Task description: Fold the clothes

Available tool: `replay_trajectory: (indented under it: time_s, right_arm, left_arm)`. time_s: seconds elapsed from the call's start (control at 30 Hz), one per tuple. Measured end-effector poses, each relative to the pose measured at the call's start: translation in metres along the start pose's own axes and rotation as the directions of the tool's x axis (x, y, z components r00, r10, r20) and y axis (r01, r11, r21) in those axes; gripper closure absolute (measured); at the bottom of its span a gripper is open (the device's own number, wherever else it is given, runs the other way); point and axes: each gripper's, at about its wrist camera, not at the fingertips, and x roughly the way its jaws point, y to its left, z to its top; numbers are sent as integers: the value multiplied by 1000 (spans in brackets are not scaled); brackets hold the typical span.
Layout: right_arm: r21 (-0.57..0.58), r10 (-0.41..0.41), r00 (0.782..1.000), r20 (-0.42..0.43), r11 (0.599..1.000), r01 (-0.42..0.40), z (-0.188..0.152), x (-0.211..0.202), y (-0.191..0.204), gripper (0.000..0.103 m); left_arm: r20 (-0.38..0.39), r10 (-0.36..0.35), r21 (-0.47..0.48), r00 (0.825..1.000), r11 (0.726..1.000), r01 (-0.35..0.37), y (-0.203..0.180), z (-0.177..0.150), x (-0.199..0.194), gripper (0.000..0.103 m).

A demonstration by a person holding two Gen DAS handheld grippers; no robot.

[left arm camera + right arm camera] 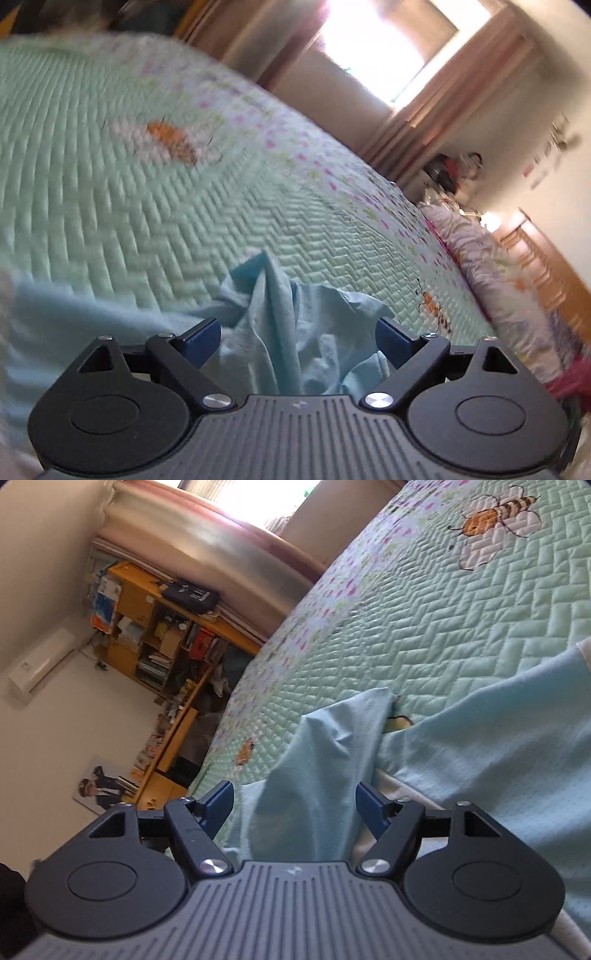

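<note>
A light blue shirt [273,325] lies bunched up on a green quilted bed cover [147,206] that has bees [491,520] sewn on it. The left gripper [298,338] has its jaws spread wide, and a crumpled fold of the shirt pokes up between its blue fingers [203,341] without being pinched. The right gripper [295,808] is wide too, with another bit of the same shirt [332,753] standing between its fingers and not squeezed, and a messy wooden shelf [155,635] stands by the far wall.
</note>
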Motion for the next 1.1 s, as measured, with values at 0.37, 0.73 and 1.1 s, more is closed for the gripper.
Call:
replay_trajectory:
  time_s: [0.37, 0.73, 1.1]
  right_arm:
    - [31, -6, 998, -59, 999, 8, 1, 0, 0, 35]
    - [93, 31, 998, -48, 995, -27, -7, 5, -11, 38]
    - [124, 15, 999, -33, 992, -11, -8, 2, -20, 38]
  left_arm:
    - [-21, 8, 9, 1000, 1000, -8, -11, -10, 9, 11]
    - [-72, -34, 65, 997, 997, 39, -28, -19, 28, 9]
    - [-129, 41, 70, 991, 997, -32, -28, -27, 47, 103]
